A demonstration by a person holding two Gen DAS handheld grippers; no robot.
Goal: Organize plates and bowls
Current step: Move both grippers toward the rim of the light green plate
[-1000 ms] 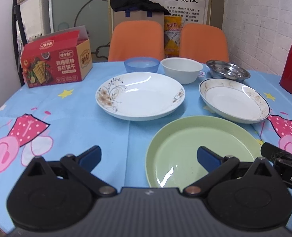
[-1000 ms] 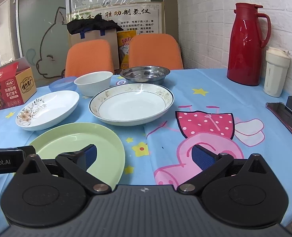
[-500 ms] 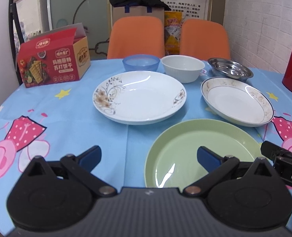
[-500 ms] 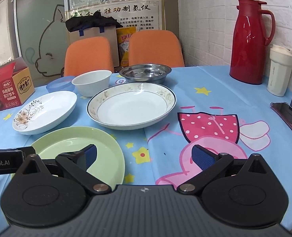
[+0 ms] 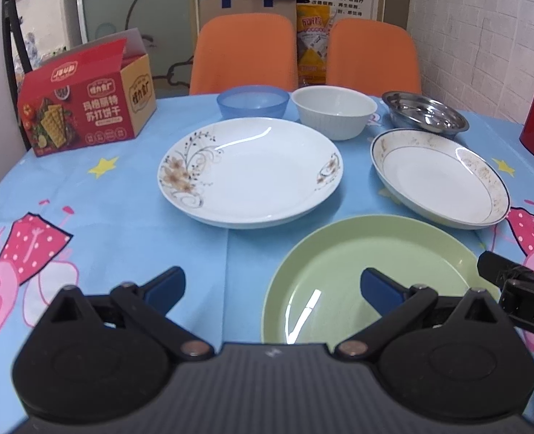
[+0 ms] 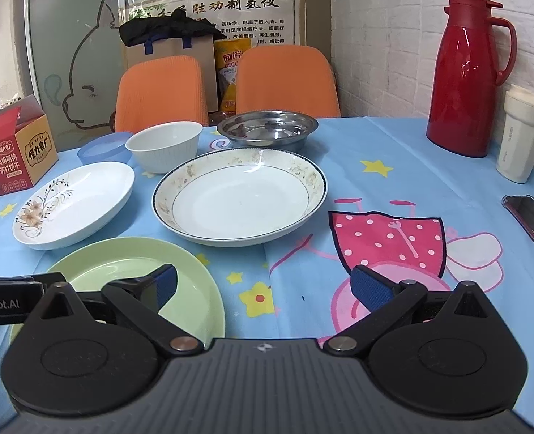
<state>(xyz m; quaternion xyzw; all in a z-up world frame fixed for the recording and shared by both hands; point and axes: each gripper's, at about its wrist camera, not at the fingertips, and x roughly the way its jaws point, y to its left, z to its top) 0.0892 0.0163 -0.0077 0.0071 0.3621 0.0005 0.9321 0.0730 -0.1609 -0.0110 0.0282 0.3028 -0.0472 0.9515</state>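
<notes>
A green plate [image 5: 368,271] lies nearest me; it also shows in the right wrist view [image 6: 129,282]. Behind it are a white flowered plate [image 5: 252,173] [image 6: 75,206] and a white blue-rimmed plate [image 5: 440,177] [image 6: 241,199]. Further back stand a blue bowl [image 5: 252,101] [image 6: 104,148], a white bowl [image 5: 333,110] [image 6: 163,144] and a steel dish [image 5: 424,112] [image 6: 267,128]. My left gripper [image 5: 272,287] is open and empty, over the green plate's left edge. My right gripper [image 6: 263,285] is open and empty, its left finger over the green plate's right part.
A red cracker box [image 5: 86,108] stands at the back left. A red thermos [image 6: 465,76], a cream cup [image 6: 523,133] and a phone [image 6: 530,213] are at the right. Two orange chairs [image 6: 285,79] stand behind the table [image 5: 97,217].
Both grippers have risen slightly and tilted down a little; the dishes sit lower in both views. Nothing was grasped or moved.
</notes>
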